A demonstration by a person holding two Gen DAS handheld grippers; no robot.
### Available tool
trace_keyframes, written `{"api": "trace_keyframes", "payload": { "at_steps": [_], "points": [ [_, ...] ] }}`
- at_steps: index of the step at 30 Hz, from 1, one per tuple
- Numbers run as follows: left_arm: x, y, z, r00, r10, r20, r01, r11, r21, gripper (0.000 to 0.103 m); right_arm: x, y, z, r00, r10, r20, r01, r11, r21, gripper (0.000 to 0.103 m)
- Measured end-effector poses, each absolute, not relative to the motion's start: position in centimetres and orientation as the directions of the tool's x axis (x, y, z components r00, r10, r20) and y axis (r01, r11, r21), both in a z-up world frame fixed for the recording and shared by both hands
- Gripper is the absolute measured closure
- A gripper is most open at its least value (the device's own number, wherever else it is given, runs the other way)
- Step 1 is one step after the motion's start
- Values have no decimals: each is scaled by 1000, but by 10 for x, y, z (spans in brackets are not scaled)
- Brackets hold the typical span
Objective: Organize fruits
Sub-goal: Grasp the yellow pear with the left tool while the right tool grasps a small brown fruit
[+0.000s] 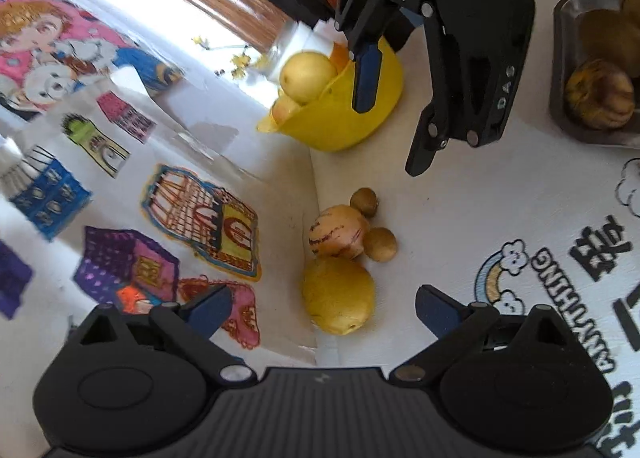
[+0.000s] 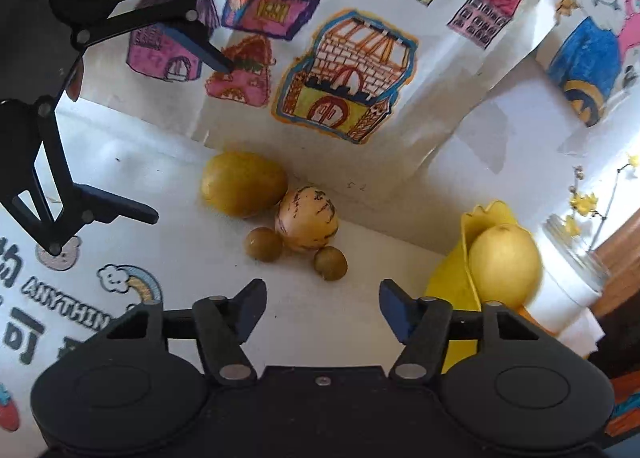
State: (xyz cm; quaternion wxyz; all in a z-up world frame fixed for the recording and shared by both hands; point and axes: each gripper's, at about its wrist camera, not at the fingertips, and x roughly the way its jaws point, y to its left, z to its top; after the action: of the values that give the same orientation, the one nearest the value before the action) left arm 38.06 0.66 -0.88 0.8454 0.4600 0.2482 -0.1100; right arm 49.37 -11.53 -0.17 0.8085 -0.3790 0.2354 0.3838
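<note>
A yellow lemon-like fruit [image 1: 338, 295] [image 2: 243, 183], a striped pale melon fruit [image 1: 338, 232] [image 2: 306, 217] and two small brown round fruits [image 1: 364, 202] [image 1: 380, 244] [image 2: 263, 244] [image 2: 330, 263] lie together on the white table by the wall. My left gripper [image 1: 324, 308] is open and empty just above the yellow fruit; it also shows in the right wrist view [image 2: 188, 142]. My right gripper [image 2: 322, 308] is open and empty, short of the small fruits; in the left wrist view it [image 1: 390, 134] hangs near a yellow bowl [image 1: 340, 114] [image 2: 456, 282] holding a yellow pear [image 1: 308, 76] [image 2: 504, 262].
A metal tray [image 1: 560, 58] with brownish fruits [image 1: 600, 98] stands at the far right. A wall poster with coloured house drawings [image 2: 344, 78] backs the fruits. A glass jar with yellow flowers [image 2: 580, 242] stands beside the bowl. The tablecloth has printed lettering [image 1: 560, 298].
</note>
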Motion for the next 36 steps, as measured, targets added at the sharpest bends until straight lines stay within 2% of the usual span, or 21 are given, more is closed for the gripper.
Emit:
{"api": "trace_keyframes", "payload": {
  "at_steps": [13, 30, 33, 36],
  "points": [
    [417, 14, -21, 797, 40, -602, 478, 567, 671, 18, 528, -114, -22, 584, 452, -675, -804, 442, -399, 49],
    [436, 11, -21, 776, 33, -630, 493, 592, 638, 27, 537, -106, -34, 567, 460, -684, -817, 424, -392, 51],
    [440, 10, -22, 771, 33, -636, 495, 598, 631, 30, 539, -105, -38, 574, 456, -680, -811, 433, -394, 52],
    [445, 11, -24, 761, 47, -647, 495, 603, 626, 38, 541, -103, -42, 578, 451, -680, -807, 439, -395, 55]
  ]
}}
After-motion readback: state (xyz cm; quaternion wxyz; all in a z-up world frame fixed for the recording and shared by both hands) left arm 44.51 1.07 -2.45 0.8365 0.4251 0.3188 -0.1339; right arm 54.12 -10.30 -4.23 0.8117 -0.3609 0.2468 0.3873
